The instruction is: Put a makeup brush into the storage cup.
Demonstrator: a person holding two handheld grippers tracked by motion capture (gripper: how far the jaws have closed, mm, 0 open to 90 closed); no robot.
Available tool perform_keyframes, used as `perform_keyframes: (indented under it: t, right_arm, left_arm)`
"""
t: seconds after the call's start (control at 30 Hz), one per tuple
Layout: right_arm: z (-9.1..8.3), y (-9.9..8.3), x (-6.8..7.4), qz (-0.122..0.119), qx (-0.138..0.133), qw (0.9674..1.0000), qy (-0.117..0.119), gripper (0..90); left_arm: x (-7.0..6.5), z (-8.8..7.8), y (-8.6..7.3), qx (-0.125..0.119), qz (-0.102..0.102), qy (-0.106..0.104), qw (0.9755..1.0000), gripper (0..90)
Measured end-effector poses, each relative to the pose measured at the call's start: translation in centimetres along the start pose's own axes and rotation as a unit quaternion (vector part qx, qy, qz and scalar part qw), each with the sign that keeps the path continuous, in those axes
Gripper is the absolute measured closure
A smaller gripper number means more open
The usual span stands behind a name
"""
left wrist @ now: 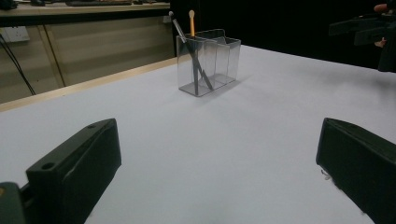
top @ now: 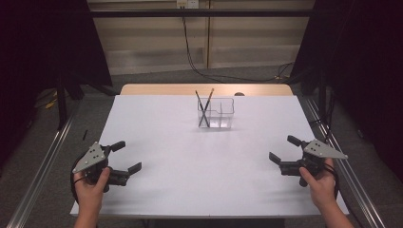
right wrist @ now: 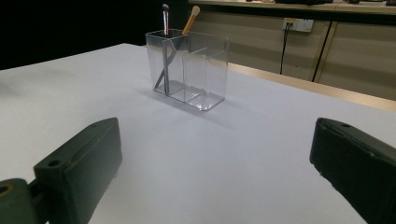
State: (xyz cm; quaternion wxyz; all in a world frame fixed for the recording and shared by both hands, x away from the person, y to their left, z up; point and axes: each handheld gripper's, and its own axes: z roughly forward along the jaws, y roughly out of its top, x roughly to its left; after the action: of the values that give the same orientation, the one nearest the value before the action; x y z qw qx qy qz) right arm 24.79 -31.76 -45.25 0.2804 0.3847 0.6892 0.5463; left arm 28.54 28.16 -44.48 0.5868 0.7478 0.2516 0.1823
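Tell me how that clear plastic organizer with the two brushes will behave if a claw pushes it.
The clear organizer looks thin-walled and nearly empty, so it is probably light and would slide easily on the smooth white table. It stands tall on a narrow base, so a high push may tip it. The two brushes lean loosely crossed and would likely rattle or shift.

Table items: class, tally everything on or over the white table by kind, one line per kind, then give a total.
Clear organiser: 1
Brushes standing crossed in its left compartment: 2, a dark brush and a tan-tipped brush
Hand-held grippers, both with jaws open and holding nothing: 2, left gripper and right gripper
Total: 5
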Motion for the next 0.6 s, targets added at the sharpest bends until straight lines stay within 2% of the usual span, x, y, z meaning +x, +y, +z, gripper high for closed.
perform_keyframes:
  t: [0.3, 0.6]
  right_arm:
    - [-0.32, -0.32, 0.14, -0.009, 0.002, 1.0, 0.001, 2.0]
    - [-0.67, -0.52, -0.06, 0.0, 0.003, 1.0, 0.002, 2.0]
  left_arm:
    - [-0.05, 0.11, 0.13, -0.004, -0.002, -0.001, 1.0, 0.0]
    - [-0.09, 0.16, 0.14, -0.004, -0.002, -0.003, 1.0, 0.0]
